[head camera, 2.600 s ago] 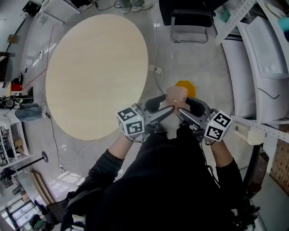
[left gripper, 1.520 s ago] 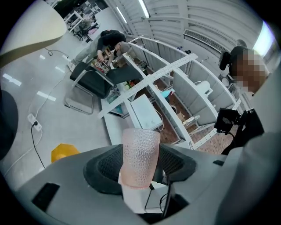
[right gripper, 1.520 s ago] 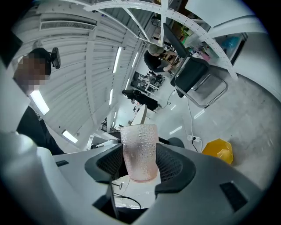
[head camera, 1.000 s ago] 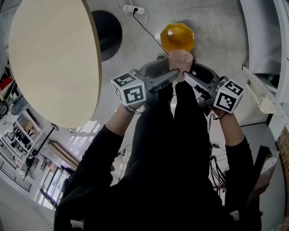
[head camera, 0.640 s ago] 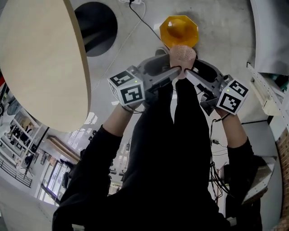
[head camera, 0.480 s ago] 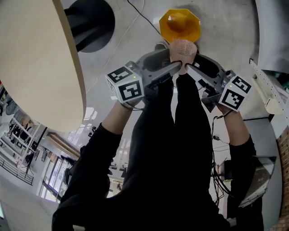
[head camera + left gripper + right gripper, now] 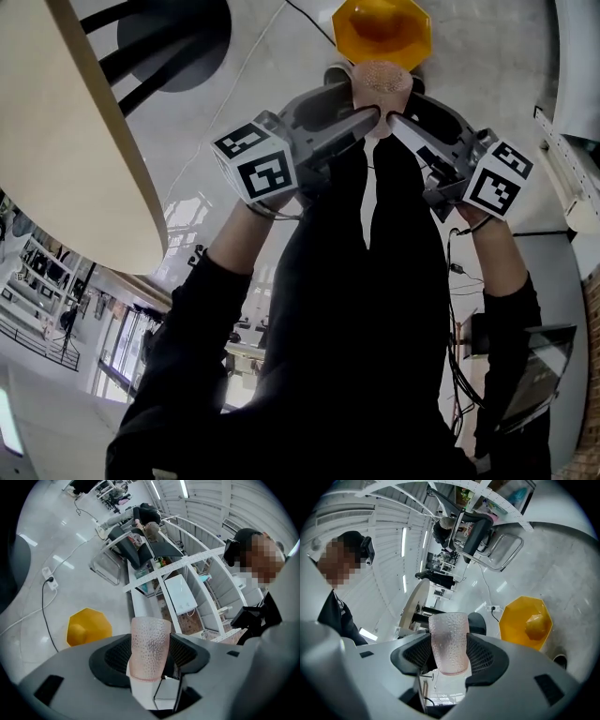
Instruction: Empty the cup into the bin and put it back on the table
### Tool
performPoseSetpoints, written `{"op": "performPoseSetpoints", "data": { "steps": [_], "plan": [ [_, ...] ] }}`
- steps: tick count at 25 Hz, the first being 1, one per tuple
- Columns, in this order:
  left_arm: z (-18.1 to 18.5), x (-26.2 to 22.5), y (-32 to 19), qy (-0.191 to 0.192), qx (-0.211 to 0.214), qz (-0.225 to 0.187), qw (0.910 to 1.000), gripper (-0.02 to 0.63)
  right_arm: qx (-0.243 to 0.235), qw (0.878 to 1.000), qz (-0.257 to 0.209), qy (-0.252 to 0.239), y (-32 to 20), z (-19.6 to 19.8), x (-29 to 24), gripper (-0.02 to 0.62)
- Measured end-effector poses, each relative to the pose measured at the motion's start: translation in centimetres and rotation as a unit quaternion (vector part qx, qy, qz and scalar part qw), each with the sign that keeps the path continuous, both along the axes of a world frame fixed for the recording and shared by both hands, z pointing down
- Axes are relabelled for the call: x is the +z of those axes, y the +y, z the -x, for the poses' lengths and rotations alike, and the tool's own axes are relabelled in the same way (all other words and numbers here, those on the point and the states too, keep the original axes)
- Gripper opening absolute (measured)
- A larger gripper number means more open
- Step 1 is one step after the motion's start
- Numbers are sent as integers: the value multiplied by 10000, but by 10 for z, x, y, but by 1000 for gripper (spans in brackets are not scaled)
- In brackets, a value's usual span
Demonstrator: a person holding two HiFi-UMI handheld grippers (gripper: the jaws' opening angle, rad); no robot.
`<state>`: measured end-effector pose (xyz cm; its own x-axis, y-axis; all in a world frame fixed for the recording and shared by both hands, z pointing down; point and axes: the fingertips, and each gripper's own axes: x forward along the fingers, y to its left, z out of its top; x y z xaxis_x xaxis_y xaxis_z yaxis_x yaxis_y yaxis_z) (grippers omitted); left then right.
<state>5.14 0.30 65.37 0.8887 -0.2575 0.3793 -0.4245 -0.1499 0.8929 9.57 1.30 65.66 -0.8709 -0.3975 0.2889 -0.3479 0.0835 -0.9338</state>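
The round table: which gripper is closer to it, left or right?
Left. The left gripper grips the cup on the side toward the table; the right gripper grips it from the opposite side, farther away.

floor (image 7: 487, 56): glossy grey, below both tongs | power strip (image 7: 48, 572): white, lay on floor well ahead-left of left tongs (image 7: 150, 651), black cable (image 7: 44, 613) attached | black chair (image 7: 476, 530): chrome frame, stood far beyond right tongs (image 7: 449, 651) | perforated white rack (image 7: 187, 562) and white cabinet (image 7: 183, 595): ahead-right of left tongs
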Motion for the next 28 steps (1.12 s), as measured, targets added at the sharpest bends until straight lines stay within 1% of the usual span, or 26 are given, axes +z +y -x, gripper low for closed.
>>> {"op": "performPoseSetpoints", "data": {
  "steps": [5, 13, 20, 28],
  "plan": [
    [3, 17, 1, 21, 26, 128, 9999, 267, 46, 9999, 159, -4, 2, 3, 16, 244],
    [2, 48, 11, 19, -11, 548, 9985, 267, 111, 9986, 518, -2, 11, 2, 47, 244],
    [4, 56, 9, -1, 25, 684, 9977, 267, 163, 9975, 691, -60, 10, 3, 55, 242],
    [3, 60, 5, -46, -1, 888, 9960, 267, 322, 9942, 1016, -158, 7, 2, 59, 241]
  ]
}}
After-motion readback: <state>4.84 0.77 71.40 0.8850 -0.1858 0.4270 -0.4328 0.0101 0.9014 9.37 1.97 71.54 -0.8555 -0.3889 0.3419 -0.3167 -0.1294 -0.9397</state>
